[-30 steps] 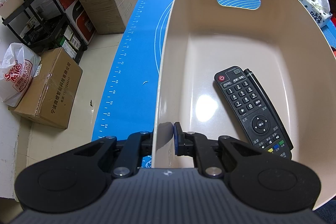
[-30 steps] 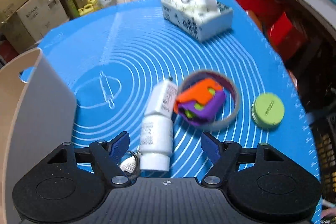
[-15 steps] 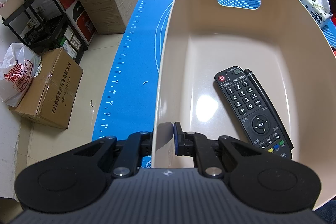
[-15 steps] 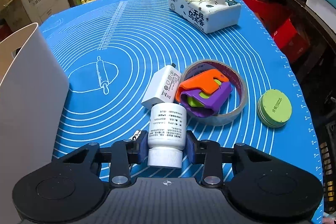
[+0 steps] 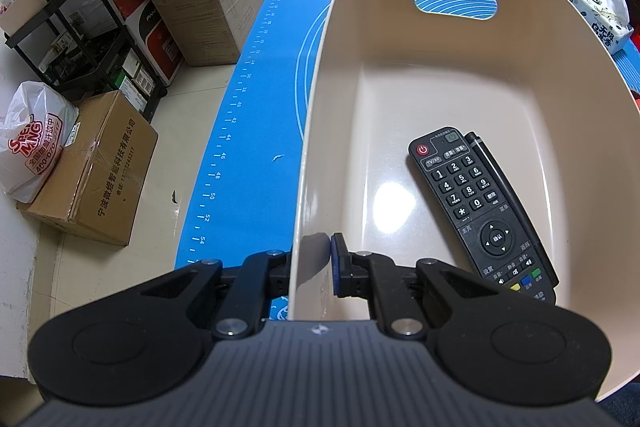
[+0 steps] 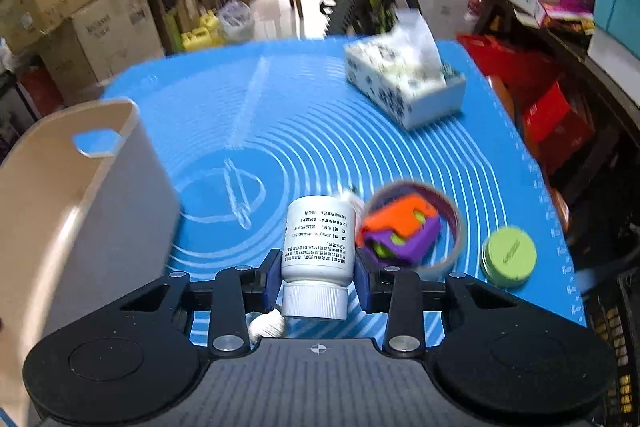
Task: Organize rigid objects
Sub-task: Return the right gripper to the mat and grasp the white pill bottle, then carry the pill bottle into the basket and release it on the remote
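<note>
My left gripper [image 5: 310, 267] is shut on the near wall of a beige plastic bin [image 5: 460, 95] on the blue mat. A black remote control [image 5: 480, 211] lies inside the bin, with a black pen [image 5: 490, 163] along its right side. My right gripper [image 6: 318, 275] is shut on a white pill bottle [image 6: 320, 243], cap toward the camera, held above the mat. The bin's outer wall [image 6: 80, 211] stands to the left of it. A tape ring [image 6: 454, 219] holds an orange and purple toy [image 6: 400, 231], and a green round tin [image 6: 508, 255] sits to its right.
A tissue box [image 6: 404, 83] stands at the mat's far right and also shows in the left wrist view [image 5: 596, 15]. Cardboard boxes [image 5: 96, 171], a shelf rack and a plastic bag are on the floor left of the table. Red crates and shelves line the right side.
My right gripper closed on the white bottle and has lifted it off the mat, tilting the view upward. The left gripper and the bin have not moved.
</note>
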Motion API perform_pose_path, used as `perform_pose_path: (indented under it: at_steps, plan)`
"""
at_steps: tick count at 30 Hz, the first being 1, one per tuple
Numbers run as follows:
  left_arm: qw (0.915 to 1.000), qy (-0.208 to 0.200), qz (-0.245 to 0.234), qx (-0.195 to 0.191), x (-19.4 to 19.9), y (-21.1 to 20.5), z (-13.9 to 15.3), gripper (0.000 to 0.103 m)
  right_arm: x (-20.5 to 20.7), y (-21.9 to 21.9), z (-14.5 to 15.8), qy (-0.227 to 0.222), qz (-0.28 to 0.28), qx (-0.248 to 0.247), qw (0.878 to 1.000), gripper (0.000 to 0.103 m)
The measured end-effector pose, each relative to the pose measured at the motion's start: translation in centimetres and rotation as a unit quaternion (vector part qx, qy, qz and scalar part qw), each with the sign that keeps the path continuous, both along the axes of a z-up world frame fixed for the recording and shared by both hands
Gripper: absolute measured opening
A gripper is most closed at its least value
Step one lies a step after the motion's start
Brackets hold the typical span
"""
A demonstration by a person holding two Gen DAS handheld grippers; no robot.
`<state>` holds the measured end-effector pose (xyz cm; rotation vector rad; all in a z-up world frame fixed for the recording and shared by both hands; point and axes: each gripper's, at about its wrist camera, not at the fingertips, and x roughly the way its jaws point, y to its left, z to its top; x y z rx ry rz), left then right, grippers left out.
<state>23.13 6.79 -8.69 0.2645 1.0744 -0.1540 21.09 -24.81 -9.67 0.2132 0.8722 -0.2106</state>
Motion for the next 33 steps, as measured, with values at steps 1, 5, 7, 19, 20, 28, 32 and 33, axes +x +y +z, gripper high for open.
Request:
perform_pose_path:
  at_steps: [1,5,7,19,20,28,32,33]
  plan:
    - [1.0000,0.000,0.000,0.000,0.0,0.0,0.0,0.013,0.0,0.2,0.7,-0.008,0.003,-0.001,1.000,0.045]
    - [1.0000,0.000,0.000,0.001,0.0,0.0,0.0,0.013,0.1,1.2,3.0,-0.037,0.008,-0.001,0.999,0.045]
    - [1.0000,0.000,0.000,0.000,0.0,0.0,0.0,0.013,0.1,1.9,4.2,-0.052,0.014,0.003,0.999,0.045]
    - [1.0000,0.000,0.000,0.000,0.0,0.0,0.0,0.013,2.3,10.5,6.7,-0.078,0.126,0.022,0.989,0.045]
    - [1.0000,0.000,0.000,0.000,0.0,0.0,0.0,0.013,2.4,11.5,6.7,-0.074,0.140,0.019,0.987,0.045]
    - [1.0000,-0.002,-0.001,0.001,-0.1,0.0,0.0,0.013,2.4,16.8,4.5,-0.015,0.217,-0.004,0.976,0.045]
    - [1.0000,-0.002,-0.001,0.001,-0.1,0.0,0.0,0.013,2.5,18.1,3.1,0.029,0.229,-0.001,0.973,0.045]
    - [1.0000,-0.002,-0.002,0.001,0.0,-0.1,0.0,0.013,2.6,18.6,2.7,0.040,0.235,-0.006,0.971,0.045]
